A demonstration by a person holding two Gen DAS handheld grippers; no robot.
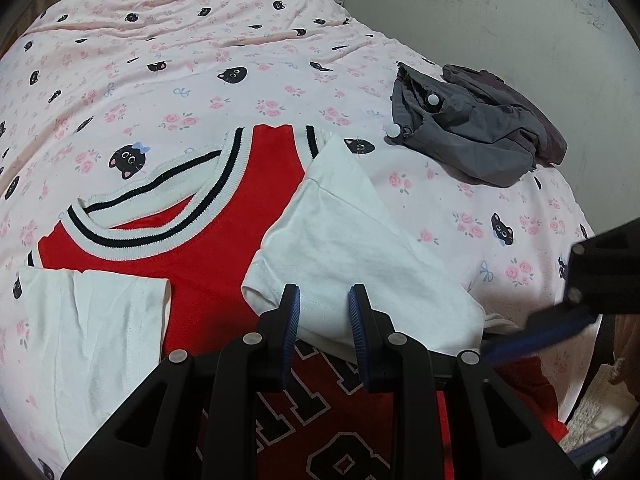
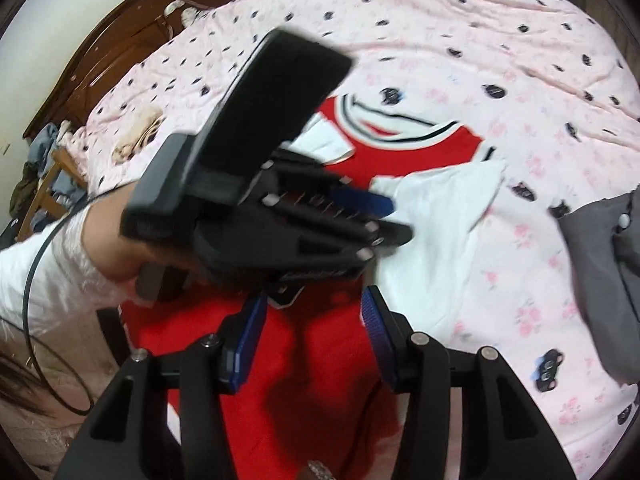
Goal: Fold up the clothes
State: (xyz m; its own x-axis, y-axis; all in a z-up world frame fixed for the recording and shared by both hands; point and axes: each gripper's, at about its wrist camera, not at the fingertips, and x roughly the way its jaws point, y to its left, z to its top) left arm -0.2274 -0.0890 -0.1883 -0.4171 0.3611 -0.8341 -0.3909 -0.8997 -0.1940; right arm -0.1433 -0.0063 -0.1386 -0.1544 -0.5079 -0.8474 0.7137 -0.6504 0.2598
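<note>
A red T-shirt [image 1: 224, 264] with white sleeves and a striped collar [image 1: 160, 216] lies flat on the bed. Its right sleeve [image 1: 352, 248] is folded in over the red body; the left sleeve [image 1: 92, 320] lies at the left. My left gripper [image 1: 325, 308] is open, its blue pads either side of the folded sleeve's hem, fabric flat below. One blue finger pad [image 1: 536, 340] of the other gripper shows at the right edge. In the right wrist view my right gripper [image 2: 316, 332] is open over the red shirt [image 2: 312, 360], and the blurred left gripper [image 2: 384, 216] reaches over the white sleeve [image 2: 436, 216].
A crumpled grey garment [image 1: 472, 128] lies at the bed's right side, also in the right wrist view [image 2: 600, 264]. The pink cat-print sheet [image 1: 200, 60] covers the bed. A wooden headboard [image 2: 120, 60] and clutter stand at the left. A white-sleeved arm [image 2: 60, 264] holds the left gripper.
</note>
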